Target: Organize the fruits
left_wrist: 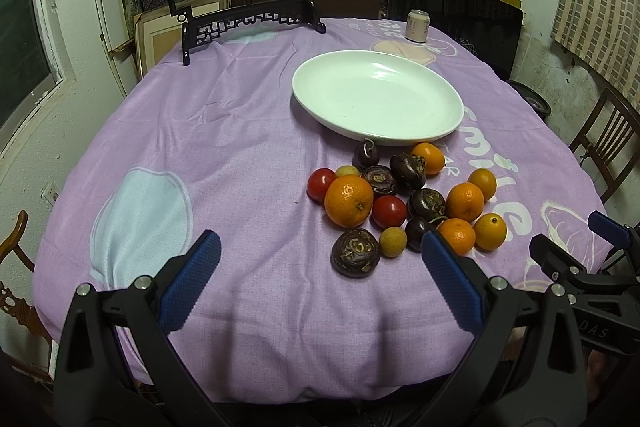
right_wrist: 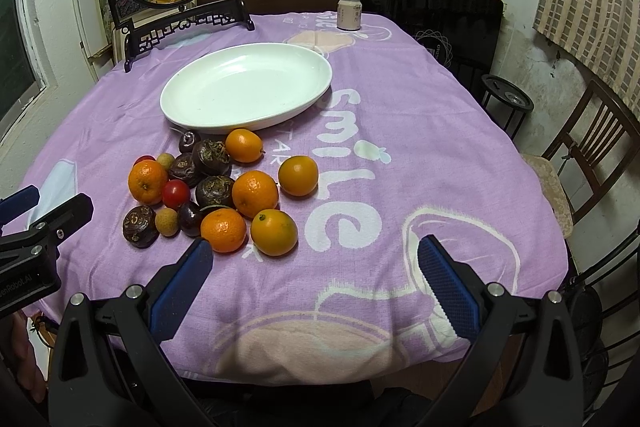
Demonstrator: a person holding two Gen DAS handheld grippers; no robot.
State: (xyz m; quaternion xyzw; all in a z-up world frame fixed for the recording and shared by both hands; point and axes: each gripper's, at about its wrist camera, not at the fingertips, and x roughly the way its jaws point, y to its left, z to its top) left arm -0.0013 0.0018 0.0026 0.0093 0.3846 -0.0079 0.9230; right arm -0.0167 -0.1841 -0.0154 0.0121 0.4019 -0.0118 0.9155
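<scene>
Fruits (right_wrist: 208,187) lying heaped just before white plate (right_wrist: 248,87): small, round, rolling; grip across middle. Left claw (left_wrist: 320,255), right claw (right_wrist: 316,259) gaping wide, carrying nothing.

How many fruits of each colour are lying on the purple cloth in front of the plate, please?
orange fruits: 6
dark purple-brown fruits: 6
red fruits: 2
tan-yellow fruits: 2
Total: 16
</scene>
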